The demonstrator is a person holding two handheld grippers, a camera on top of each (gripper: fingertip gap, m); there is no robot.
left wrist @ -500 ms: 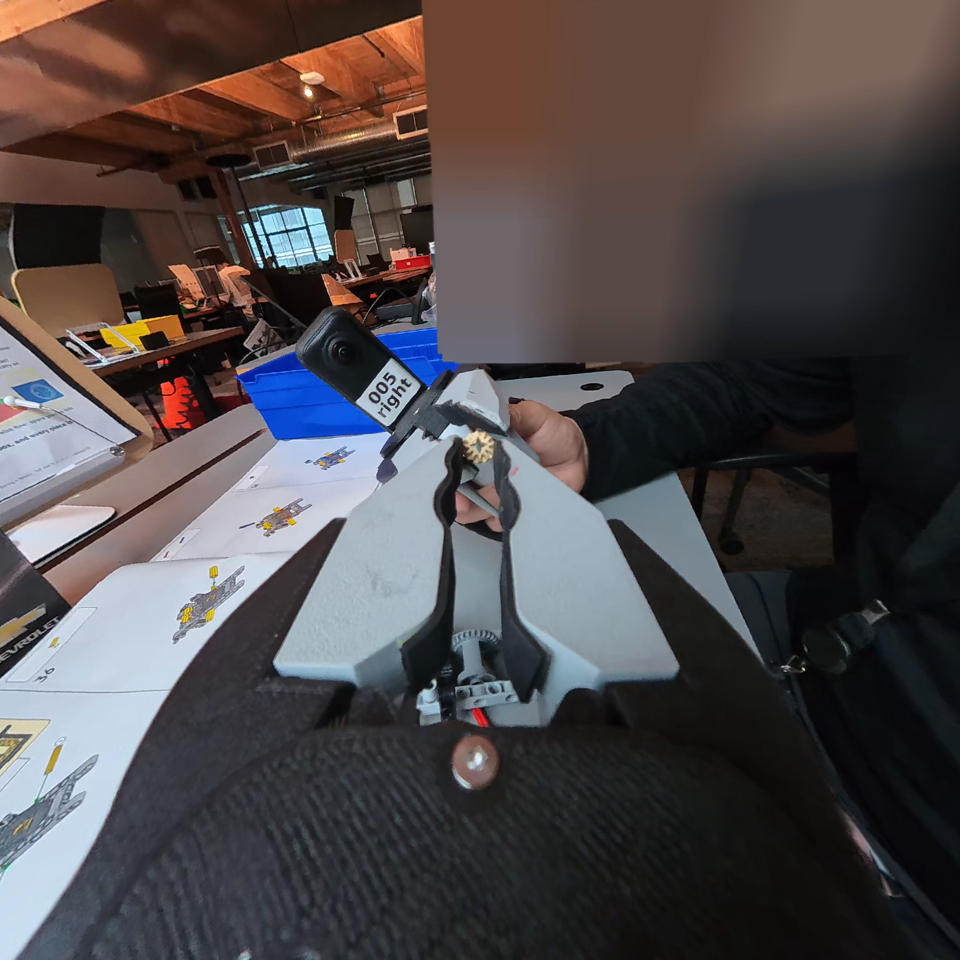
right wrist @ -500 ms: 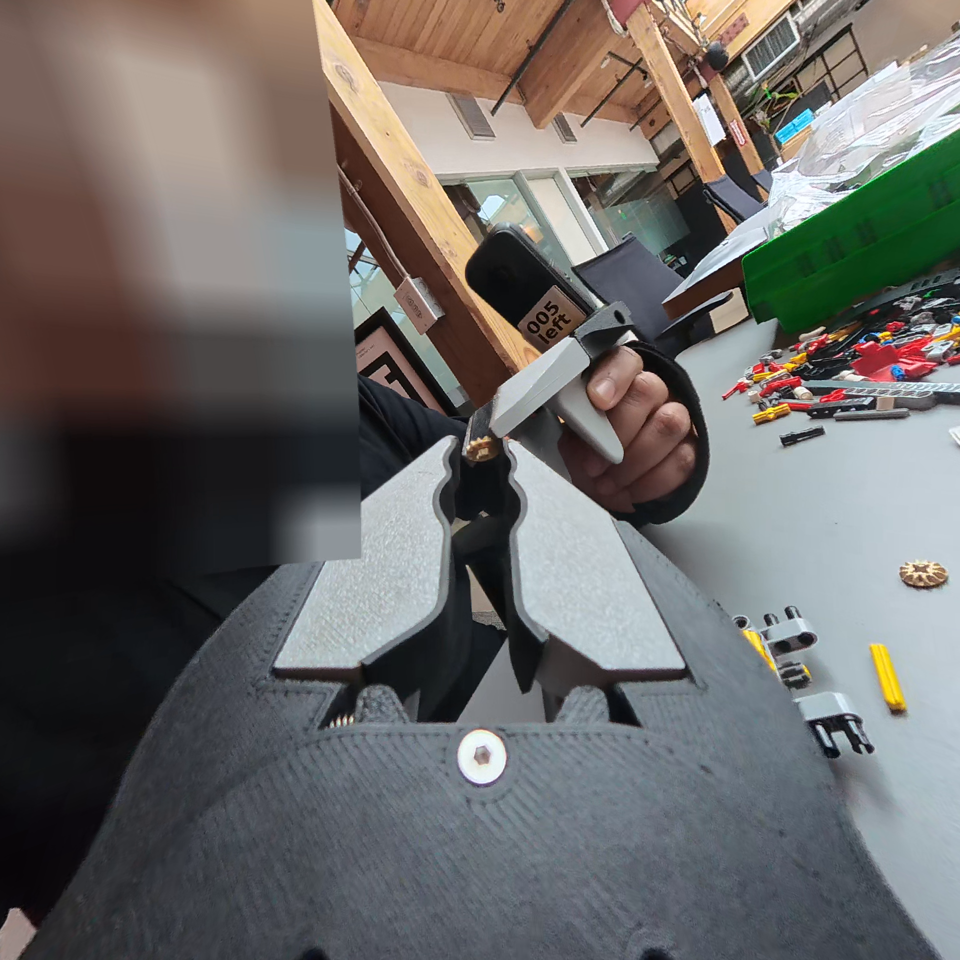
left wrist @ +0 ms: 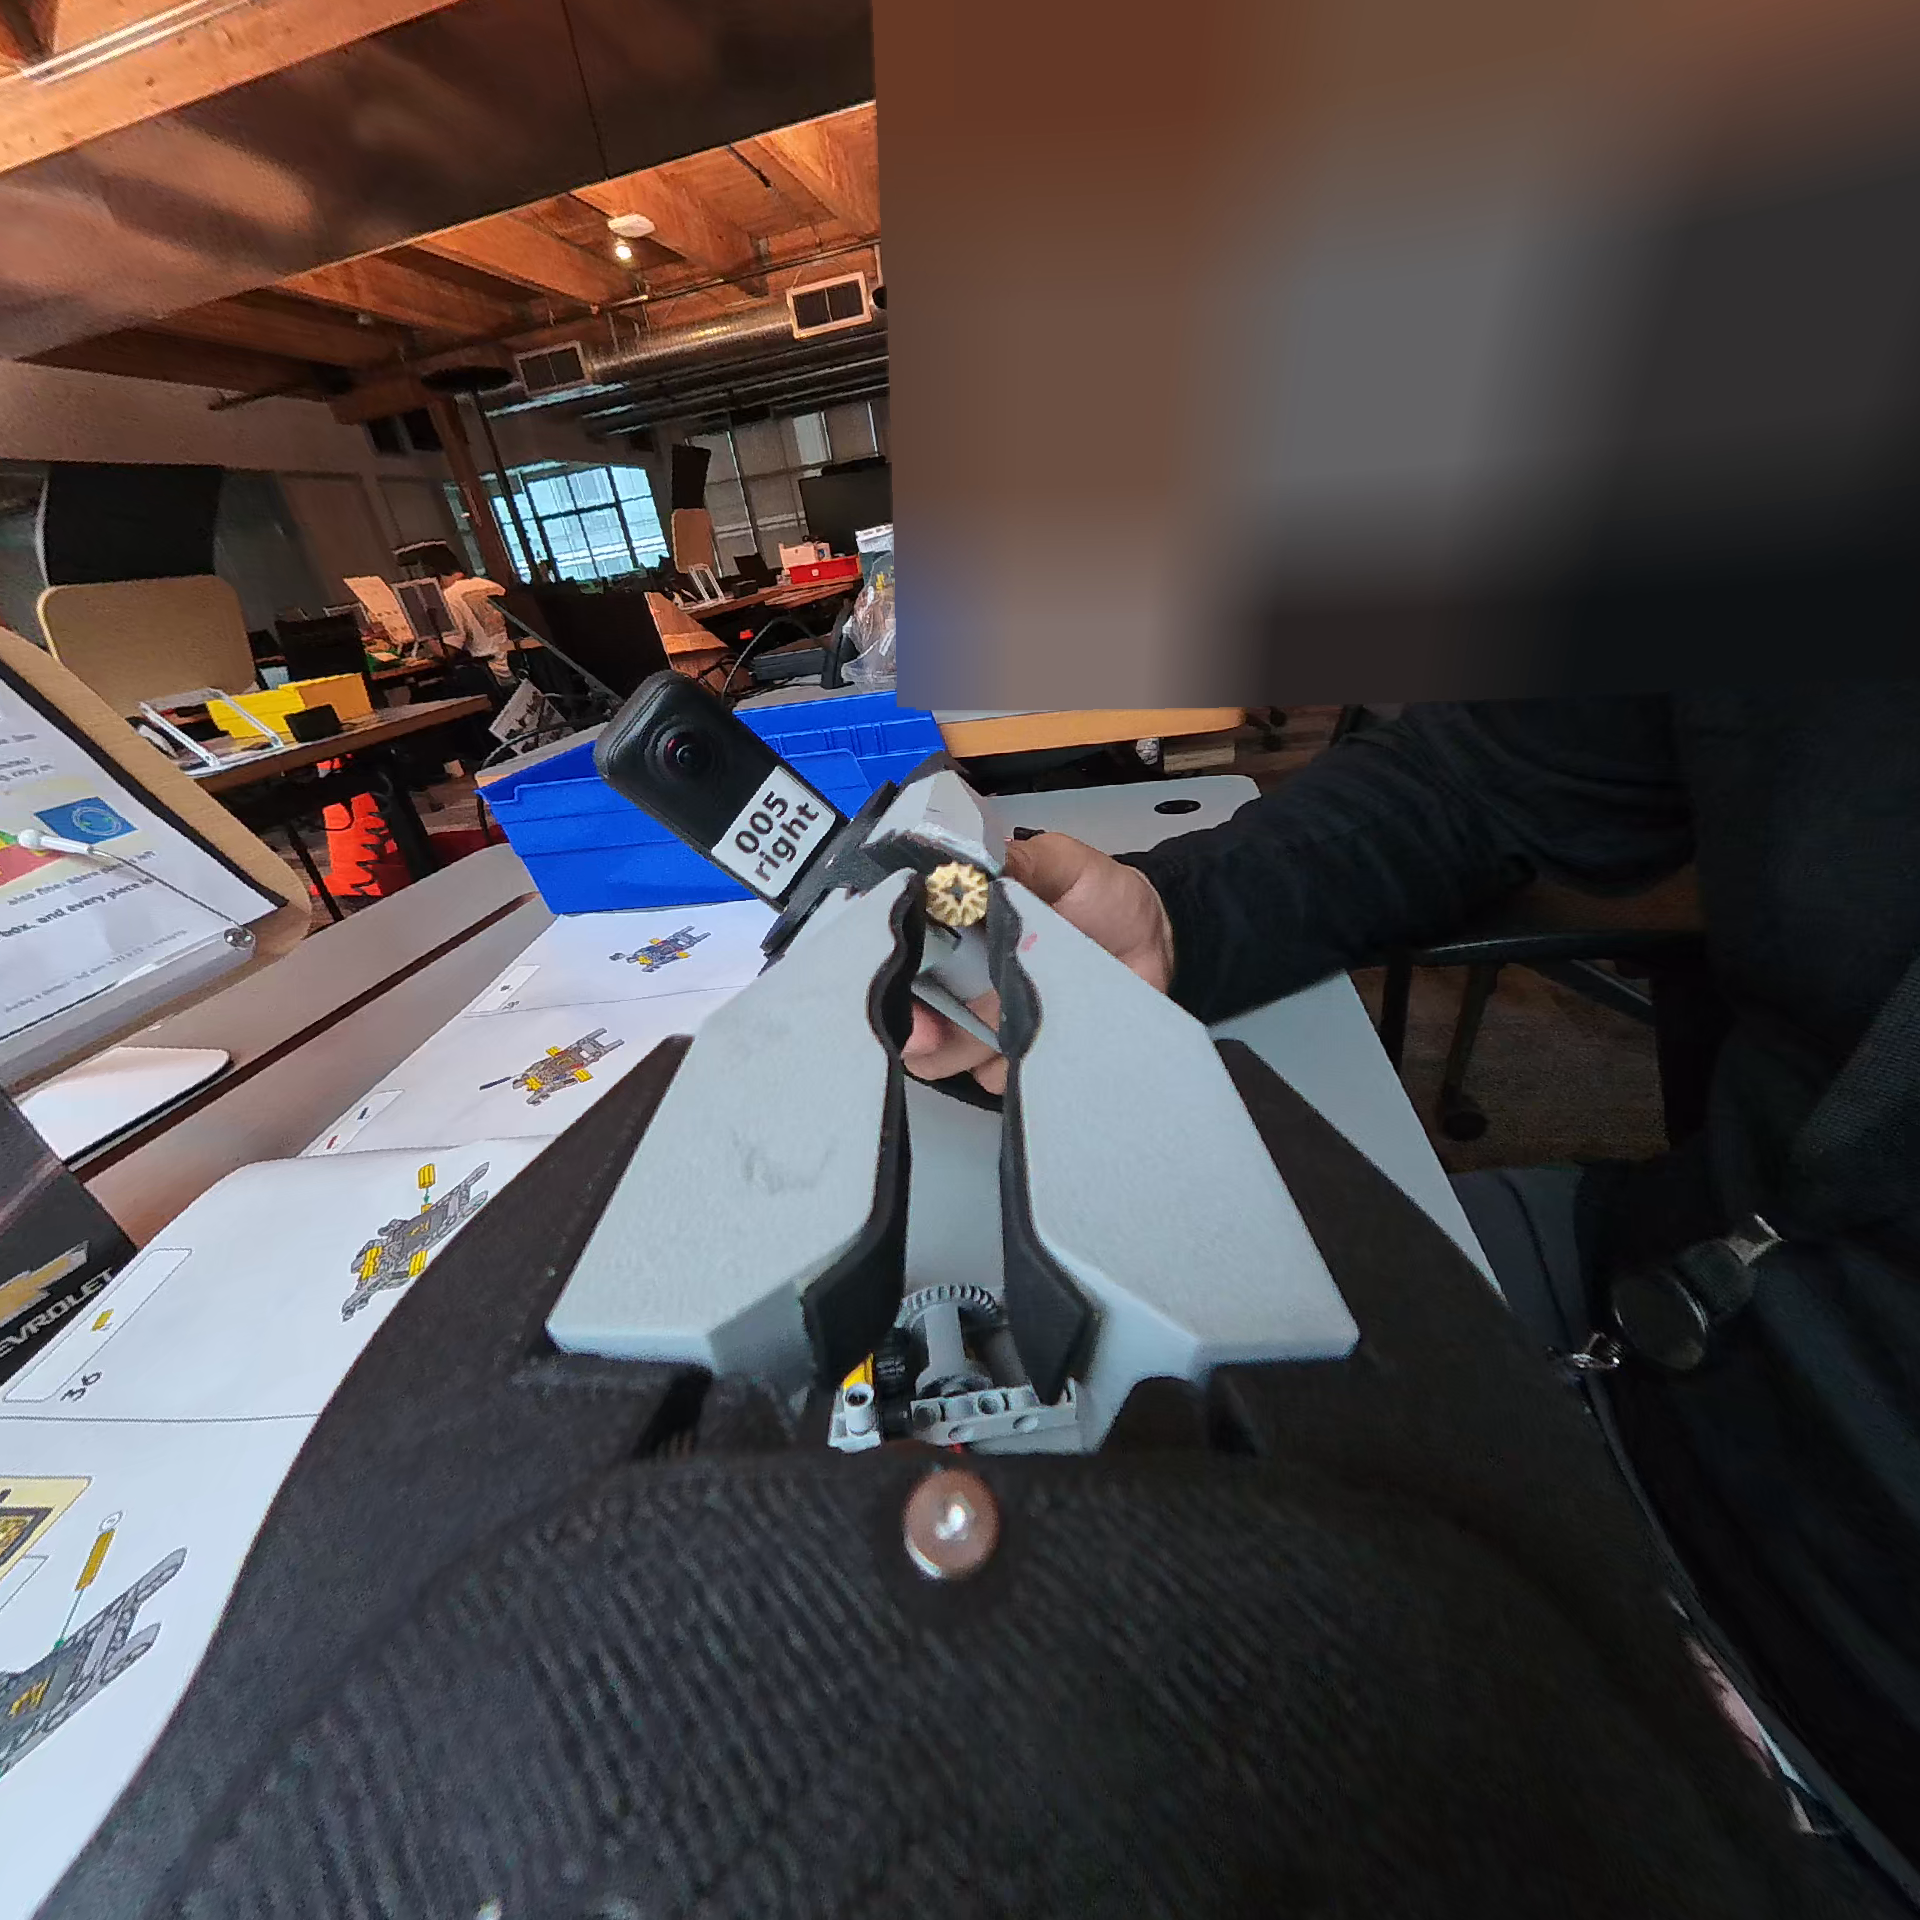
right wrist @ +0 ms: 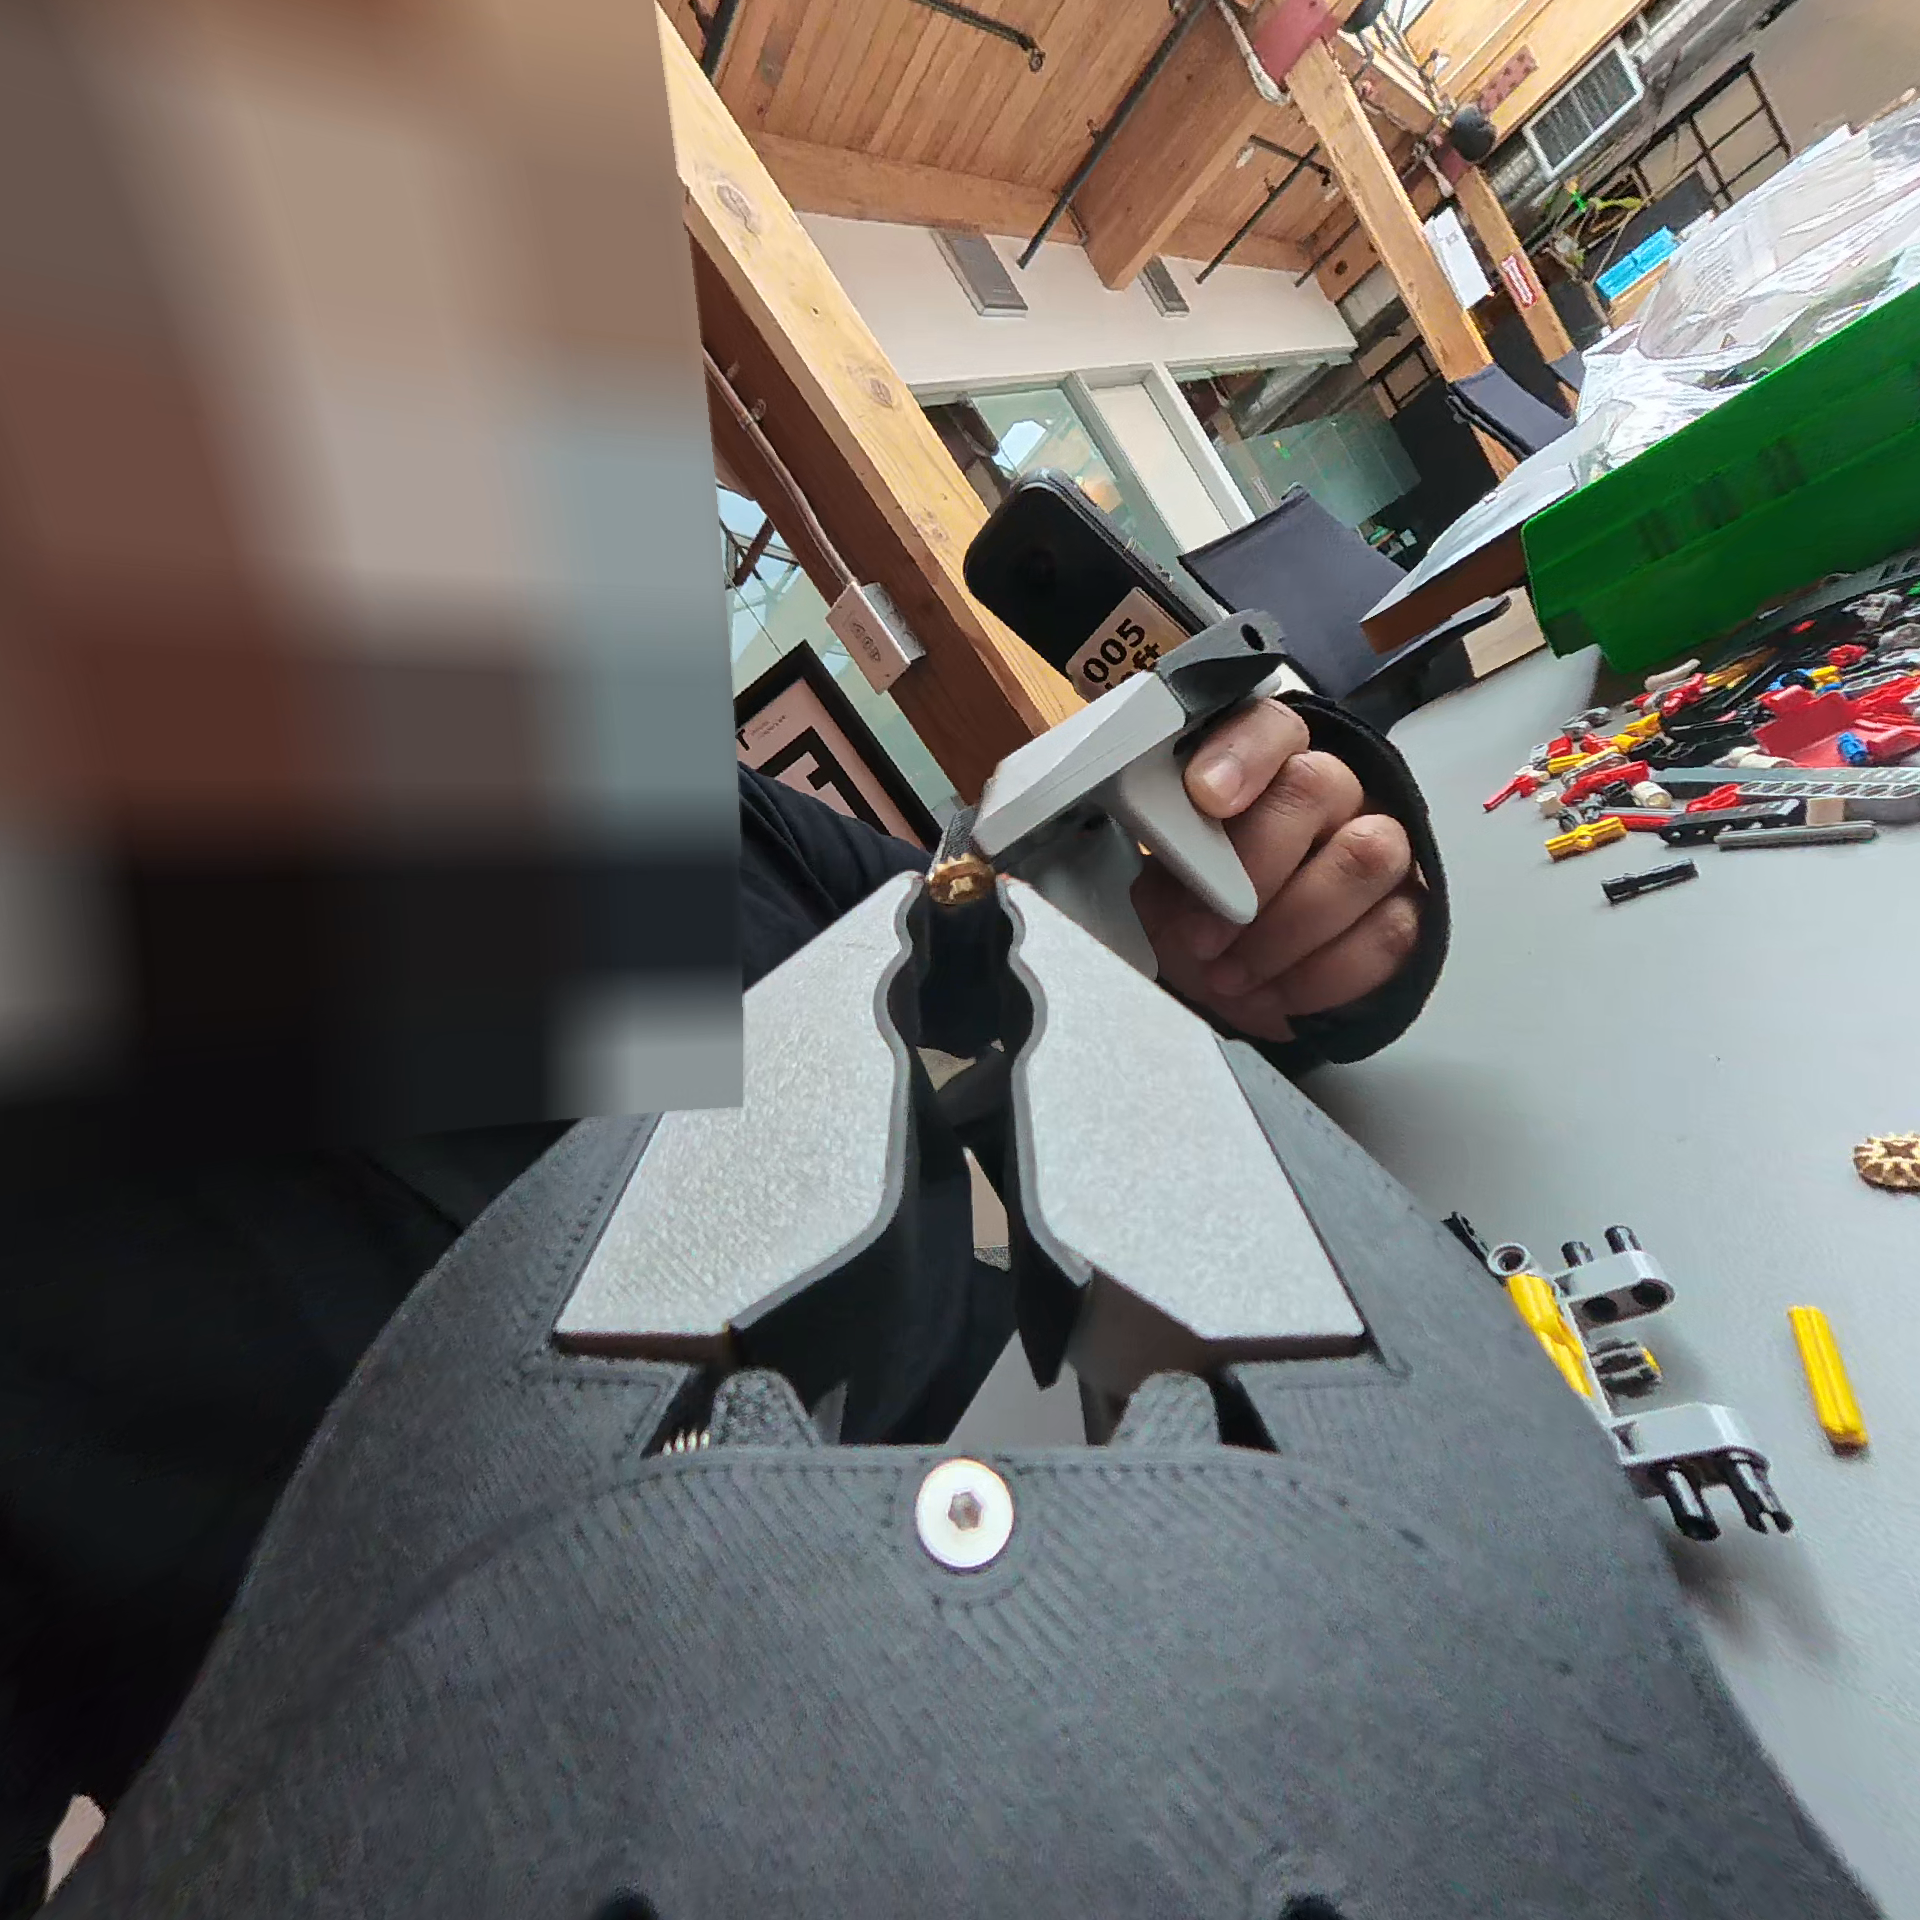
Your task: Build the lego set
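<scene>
Small tan gear (left wrist: 956, 894) held in the air at the meeting tips of both grippers — left gripper (left wrist: 956, 902) and right gripper (right wrist: 961, 886) each pinched shut on it. Below, grey table (right wrist: 1558, 1091) with loose bricks (right wrist: 1756, 748), a yellow pin (right wrist: 1827, 1390), green bin (right wrist: 1714, 561); instruction sheets (left wrist: 260, 1278) and blue bin (left wrist: 613, 842) leftward — open workshop, timber ceiling beams (right wrist: 1382, 187)

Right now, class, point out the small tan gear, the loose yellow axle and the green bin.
small tan gear (left wrist: 956, 894), left wrist view, toothed face.
loose yellow axle (right wrist: 1827, 1377), right wrist view, mid-shaft.
green bin (right wrist: 1725, 540), right wrist view, side wall.
</scene>
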